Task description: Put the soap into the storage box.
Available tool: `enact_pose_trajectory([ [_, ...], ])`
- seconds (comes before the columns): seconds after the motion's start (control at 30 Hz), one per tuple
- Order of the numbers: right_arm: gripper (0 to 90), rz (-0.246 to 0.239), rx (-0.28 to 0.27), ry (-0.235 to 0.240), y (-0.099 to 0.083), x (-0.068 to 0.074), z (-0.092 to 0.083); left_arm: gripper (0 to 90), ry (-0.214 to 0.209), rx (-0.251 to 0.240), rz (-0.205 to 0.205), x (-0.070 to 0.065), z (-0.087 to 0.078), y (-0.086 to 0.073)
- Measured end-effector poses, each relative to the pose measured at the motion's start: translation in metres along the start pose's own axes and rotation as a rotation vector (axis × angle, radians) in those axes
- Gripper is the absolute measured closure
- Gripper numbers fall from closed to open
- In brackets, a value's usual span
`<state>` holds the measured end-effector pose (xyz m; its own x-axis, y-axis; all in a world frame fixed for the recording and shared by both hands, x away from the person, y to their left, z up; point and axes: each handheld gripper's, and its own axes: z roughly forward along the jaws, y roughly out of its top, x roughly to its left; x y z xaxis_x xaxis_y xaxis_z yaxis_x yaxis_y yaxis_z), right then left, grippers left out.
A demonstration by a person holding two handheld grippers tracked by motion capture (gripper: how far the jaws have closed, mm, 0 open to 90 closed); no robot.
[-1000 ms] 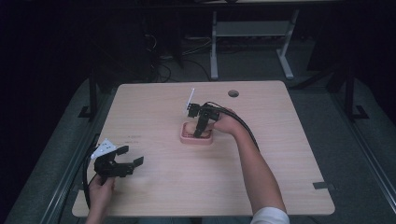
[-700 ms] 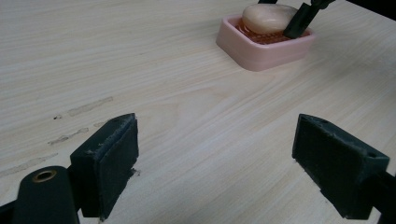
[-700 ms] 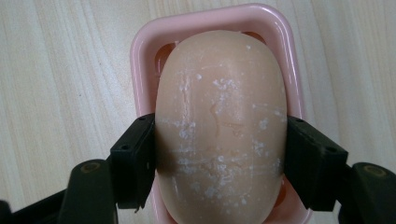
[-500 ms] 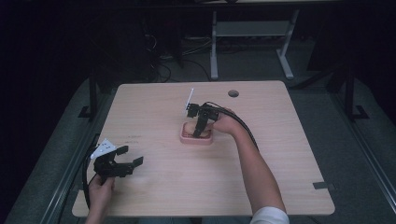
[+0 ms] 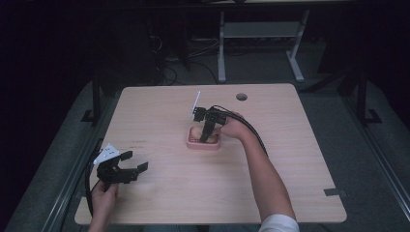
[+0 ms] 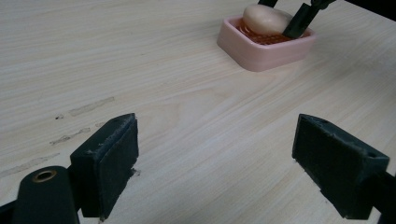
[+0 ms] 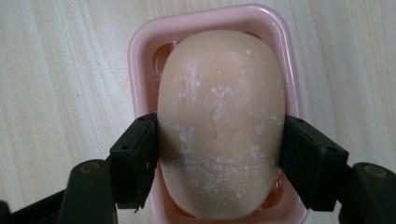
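1. the right gripper (image 7: 219, 154) points down into the pink soap dish (image 7: 140, 42) at mid-table, its pads clamped on both long sides of the soap bar (image 7: 219, 116) — the bar lies in the dish.
2. lift straight up, grip steady; the soap likely handles slick.
3. the left gripper (image 6: 224, 158) rests near the table's left front edge, jaws wide and empty — well apart from the dish.
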<state>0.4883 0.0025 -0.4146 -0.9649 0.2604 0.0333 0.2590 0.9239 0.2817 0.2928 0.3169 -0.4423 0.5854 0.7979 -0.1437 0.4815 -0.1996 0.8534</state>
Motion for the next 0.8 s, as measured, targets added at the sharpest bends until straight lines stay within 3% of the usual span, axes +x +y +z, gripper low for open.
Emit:
enact_pose_trajectory([
  [0.13, 35.3, 0.006, -0.045, 0.008, 0.0, -0.001, -0.007, 14.2, 0.0, -0.003, -0.005, -0.001, 0.0, 0.0],
  [0.57, 29.6, 0.025, -0.054, 0.007, -0.007, 0.002, -0.012, 14.3, 0.0, 0.001, 0.007, 0.0, 0.0, 0.0],
  [0.8, 28.3, 0.041, -0.08, 0.001, -0.02, 0.003, -0.021, 14.3, -0.001, -0.001, 0.01, -0.001, 0.001, 0.0],
])
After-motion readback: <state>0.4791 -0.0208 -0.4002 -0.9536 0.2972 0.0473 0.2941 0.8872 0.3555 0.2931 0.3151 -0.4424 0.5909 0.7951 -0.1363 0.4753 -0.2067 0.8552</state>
